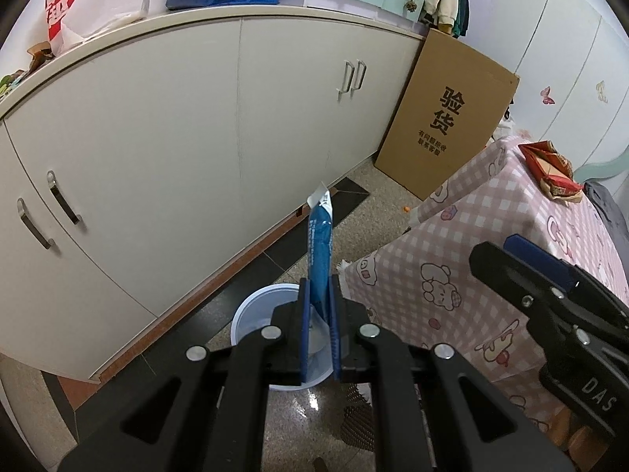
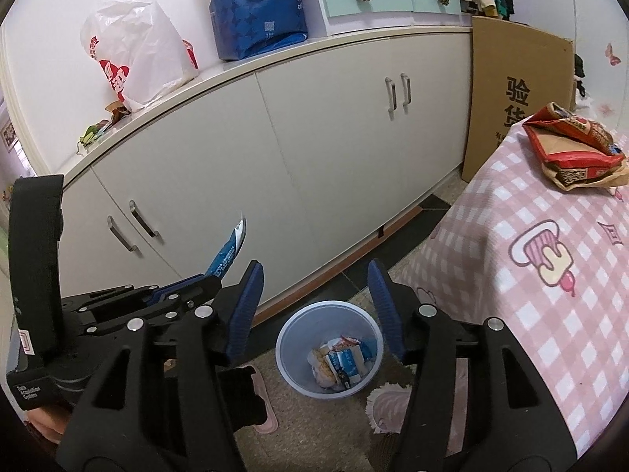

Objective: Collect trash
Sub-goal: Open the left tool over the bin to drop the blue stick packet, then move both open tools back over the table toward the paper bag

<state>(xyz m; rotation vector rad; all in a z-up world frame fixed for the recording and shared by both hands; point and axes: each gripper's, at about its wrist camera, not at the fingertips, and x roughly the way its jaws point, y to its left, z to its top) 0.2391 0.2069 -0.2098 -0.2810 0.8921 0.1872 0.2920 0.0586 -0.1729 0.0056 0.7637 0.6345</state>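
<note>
The big white cupboard [image 2: 314,149] stands behind the small bin [image 2: 328,348] on the floor. The left gripper [image 1: 318,314] squeezes a blue wrapper [image 1: 320,247] above the bin. The right gripper [image 2: 316,306] has its fingers [image 2: 245,306] apart, holding nothing.

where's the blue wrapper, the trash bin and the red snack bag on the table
blue wrapper [image 1: 320,244], left wrist view, middle of its blue body above the pads
trash bin [image 2: 293,362], right wrist view, inner left wall
red snack bag [image 2: 570,141], right wrist view, its top face
</note>
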